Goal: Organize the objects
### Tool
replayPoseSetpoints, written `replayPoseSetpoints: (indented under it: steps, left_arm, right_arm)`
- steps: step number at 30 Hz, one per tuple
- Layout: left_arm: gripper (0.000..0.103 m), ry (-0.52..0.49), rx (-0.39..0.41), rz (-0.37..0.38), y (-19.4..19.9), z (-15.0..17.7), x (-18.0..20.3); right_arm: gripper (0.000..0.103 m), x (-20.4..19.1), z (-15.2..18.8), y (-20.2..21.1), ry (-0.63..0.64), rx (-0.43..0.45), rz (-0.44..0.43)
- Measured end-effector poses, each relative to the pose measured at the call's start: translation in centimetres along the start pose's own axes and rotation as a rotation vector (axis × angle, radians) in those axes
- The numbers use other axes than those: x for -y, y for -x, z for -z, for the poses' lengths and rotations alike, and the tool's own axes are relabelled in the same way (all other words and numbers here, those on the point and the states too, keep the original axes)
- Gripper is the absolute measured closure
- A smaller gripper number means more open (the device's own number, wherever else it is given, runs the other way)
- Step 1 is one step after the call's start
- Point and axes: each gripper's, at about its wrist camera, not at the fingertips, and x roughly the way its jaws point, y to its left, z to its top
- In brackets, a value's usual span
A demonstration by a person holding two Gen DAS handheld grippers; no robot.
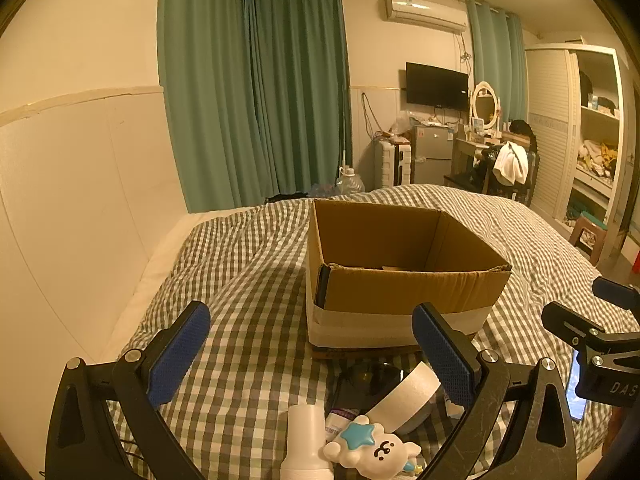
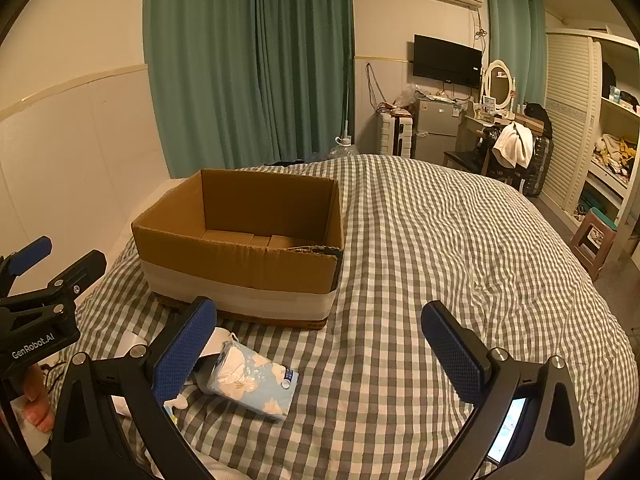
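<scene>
the left gripper [image 1: 312, 344] hangs over the near edge of the bed [image 1: 248, 248], its blue pads spread as wide as they go and nothing between them. just below it lies a small heap on the checked cover: a white bottle [image 1: 306, 436] cut off by the bottom of the frame, a white bear-shaped toy [image 1: 380, 450] with a blue star, a white foam roll [image 1: 408, 394] and a dark thing behind it too shadowed to name. beyond the heap stands the open cardboard box [image 1: 400, 276], a pale band around its base; from the left wrist view its floor is mostly hidden by the near wall, while the right wrist view shows bare cardboard flaps inside. in that view a blue-and-white packet [image 2: 256, 384] lies on the cover near the box's front, partly behind the right gripper's left pad, with crumpled white stuff beside it that cannot be made out. a fingertip [image 2: 38, 404] shows at the lower left edge, under the other tool. the right gripper [image 2: 320, 344] is likewise fully spread and holds nothing, hanging above bare checked cover. a phone [image 2: 510, 428] with a lit screen lies at the lower right, mostly hidden behind the gripper's right arm.
</scene>
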Motion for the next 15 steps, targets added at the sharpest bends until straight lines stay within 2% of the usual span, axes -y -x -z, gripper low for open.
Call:
replayPoseSetpoints:
  steps: [15]
  left_arm:
    - [0.0,0.007,-0.009,0.009,-0.25,-0.03,-0.25]
  right_arm:
    - [0.0,-0.23,0.09,0.17,0.006,0.0,0.007]
